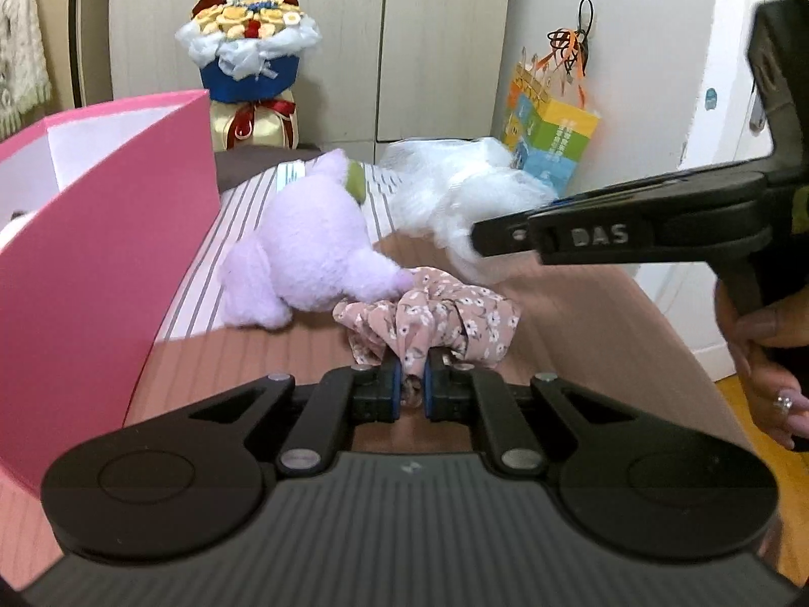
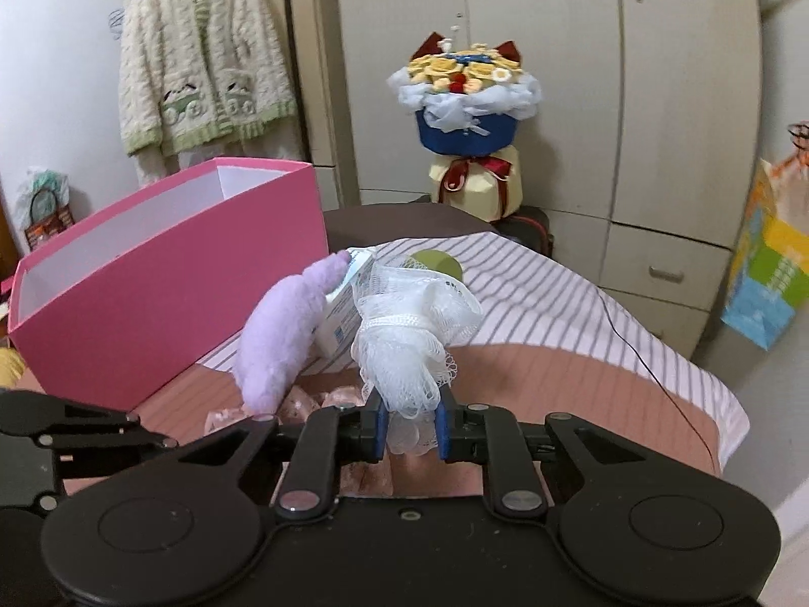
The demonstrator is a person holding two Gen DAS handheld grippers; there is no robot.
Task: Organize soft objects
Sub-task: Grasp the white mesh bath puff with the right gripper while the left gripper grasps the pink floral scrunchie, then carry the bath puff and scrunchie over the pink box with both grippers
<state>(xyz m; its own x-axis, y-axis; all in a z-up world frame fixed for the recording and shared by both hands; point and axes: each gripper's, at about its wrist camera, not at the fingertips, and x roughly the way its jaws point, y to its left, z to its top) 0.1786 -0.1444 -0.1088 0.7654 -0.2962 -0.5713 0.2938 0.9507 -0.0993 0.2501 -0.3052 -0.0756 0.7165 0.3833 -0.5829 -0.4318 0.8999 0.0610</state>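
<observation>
My left gripper (image 1: 413,384) is shut on a pink floral scrunchie (image 1: 435,321) lying on the bed. A lilac plush toy (image 1: 308,248) lies just behind it, next to the open pink box (image 1: 106,232) on the left. My right gripper (image 2: 412,425) is shut on a white mesh bath pouf (image 2: 409,334) and holds it above the bed. In the left wrist view the right gripper (image 1: 480,240) comes in from the right with the pouf (image 1: 455,192). The plush (image 2: 283,334) and pink box (image 2: 167,273) show left of the pouf.
A striped sheet (image 2: 581,313) covers the far part of the bed. A small white carton (image 2: 349,303) lies behind the pouf. A blue flower bouquet (image 2: 467,116) stands before the wardrobe. A colourful paper bag (image 1: 551,136) hangs at right. A cardigan (image 2: 202,55) hangs at left.
</observation>
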